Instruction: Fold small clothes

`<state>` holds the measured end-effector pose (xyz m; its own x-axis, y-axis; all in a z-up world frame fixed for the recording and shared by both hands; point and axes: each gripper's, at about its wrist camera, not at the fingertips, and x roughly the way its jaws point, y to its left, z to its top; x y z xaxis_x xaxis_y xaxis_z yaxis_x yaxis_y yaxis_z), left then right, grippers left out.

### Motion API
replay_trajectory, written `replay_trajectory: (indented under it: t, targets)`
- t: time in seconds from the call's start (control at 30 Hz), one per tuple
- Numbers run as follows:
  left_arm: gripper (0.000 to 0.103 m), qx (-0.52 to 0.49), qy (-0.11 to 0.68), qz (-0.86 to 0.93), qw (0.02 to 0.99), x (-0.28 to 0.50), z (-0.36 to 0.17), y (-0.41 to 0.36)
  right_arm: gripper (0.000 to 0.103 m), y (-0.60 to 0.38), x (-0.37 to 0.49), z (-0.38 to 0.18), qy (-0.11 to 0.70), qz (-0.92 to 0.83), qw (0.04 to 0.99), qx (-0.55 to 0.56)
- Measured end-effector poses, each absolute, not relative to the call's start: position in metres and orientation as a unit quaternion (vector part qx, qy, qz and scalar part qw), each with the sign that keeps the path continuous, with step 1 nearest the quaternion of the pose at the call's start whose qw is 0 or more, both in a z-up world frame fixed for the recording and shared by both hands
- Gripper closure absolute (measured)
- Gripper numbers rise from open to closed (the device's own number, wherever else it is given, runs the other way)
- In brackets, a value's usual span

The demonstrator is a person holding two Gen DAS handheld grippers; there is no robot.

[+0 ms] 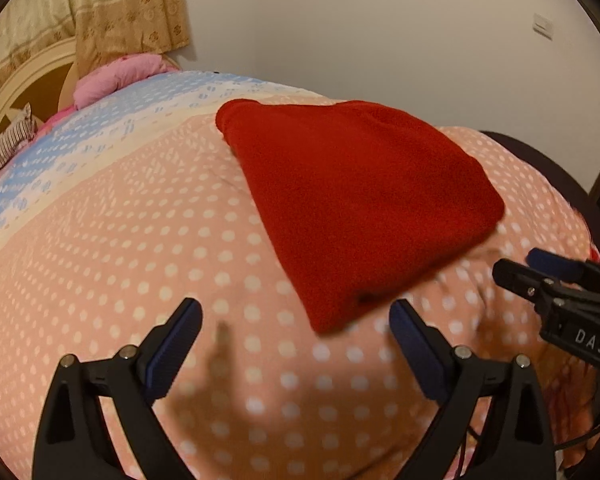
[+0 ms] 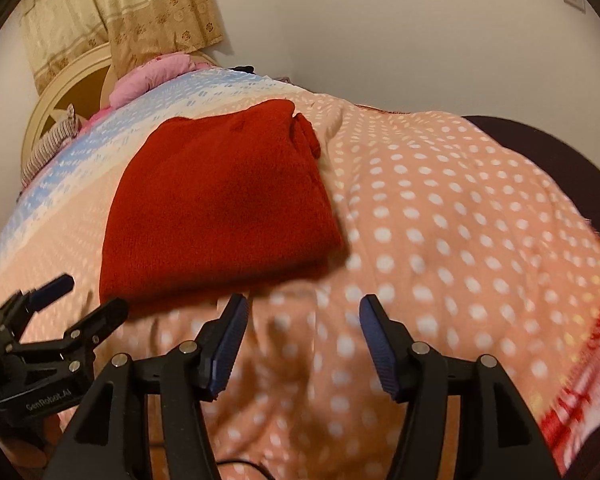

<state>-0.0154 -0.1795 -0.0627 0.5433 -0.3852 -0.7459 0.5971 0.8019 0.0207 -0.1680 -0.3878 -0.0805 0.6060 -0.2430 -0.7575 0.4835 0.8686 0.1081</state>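
Two wrist views of one bed, covered by a peach quilt with white dots and a pale blue band along its far edge. Behind it stand a plain wall, a patterned beige curtain and a cream headboard, with a pink pillow at the head. Red knitted garment, folded into a compact, roughly rectangular bundle, lies flat on the quilt near the middle of the bed, untouched by either tool. Left gripper: jaws spread wide and empty, hovering over bare quilt just short of the garment's near corner. Right gripper: jaws apart, nothing between the blue pads, poised over the quilt just beside the garment's near edge. Each gripper appears at the margin of the other's view.
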Motion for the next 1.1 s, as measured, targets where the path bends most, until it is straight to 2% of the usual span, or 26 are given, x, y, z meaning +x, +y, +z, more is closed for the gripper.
replay_trajectory:
  t: [0.2, 0.7, 0.93, 1.1]
  targets:
    - [0.005, 0.157, 0.377, -0.295, 0.864, -0.040, -0.059, -0.176, 0.035, -0.372, -0.199, -0.070, 0.397, -0.217, 0.881, 0.137]
    - [0.005, 0.201, 0.392, -0.260, 0.859, -0.077, -0.045, -0.159, 0.035, -0.337, -0.231, -0.055, 0.441, -0.216, 0.864, 0.111]
    - [0.005, 0.218, 0.439, -0.237, 0.839, -0.079, -0.038, -0.148, 0.035, -0.323, -0.236, -0.036, 0.454, -0.194, 0.862, 0.118]
    - [0.005, 0.195, 0.390, -0.231, 0.870, -0.087, 0.001, -0.136, 0.035, -0.310, -0.243, -0.008, 0.419, -0.182, 0.881, 0.120]
